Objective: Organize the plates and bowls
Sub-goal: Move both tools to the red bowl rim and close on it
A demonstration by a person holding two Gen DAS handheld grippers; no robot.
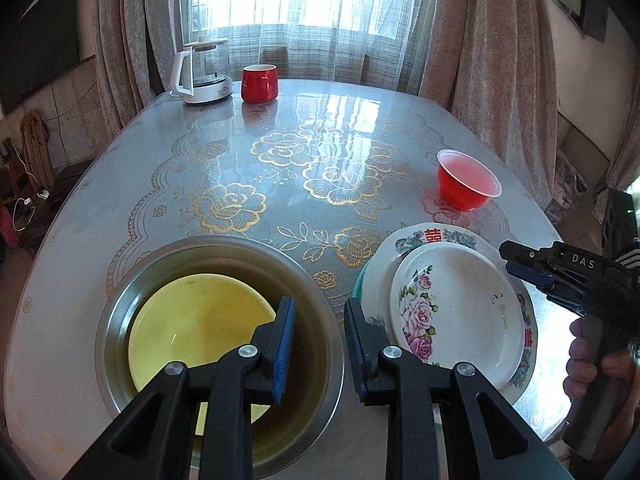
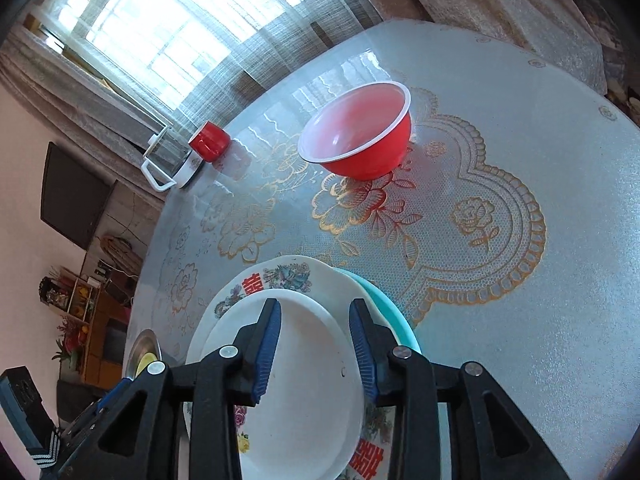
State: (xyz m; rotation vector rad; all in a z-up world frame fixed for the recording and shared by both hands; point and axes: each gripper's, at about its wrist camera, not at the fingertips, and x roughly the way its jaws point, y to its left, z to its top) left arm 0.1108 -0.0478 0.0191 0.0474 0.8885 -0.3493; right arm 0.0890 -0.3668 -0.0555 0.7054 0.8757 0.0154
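Observation:
A steel basin (image 1: 120, 320) at the near left holds a yellow dish (image 1: 192, 320). Over the basin's right rim my left gripper (image 1: 320, 304) stands open with nothing between its fingers. Right of it is a stack: a small white rose plate (image 1: 460, 308) on a larger plate with red characters (image 1: 434, 238) on a teal plate (image 1: 357, 286). My right gripper (image 2: 316, 308) hovers open over the white plate (image 2: 308, 360), gripping nothing. It also shows at the stack's right edge (image 1: 507, 258), held by a hand (image 1: 592, 360). A red bowl (image 2: 360, 136) sits alone farther back.
A red mug (image 1: 259, 83) and a white-based glass kettle (image 1: 200, 76) stand at the table's far edge by the curtains. The round table (image 1: 320, 140) has a glossy cover with gold flowers. The left gripper's body (image 2: 80, 420) shows low left in the right wrist view.

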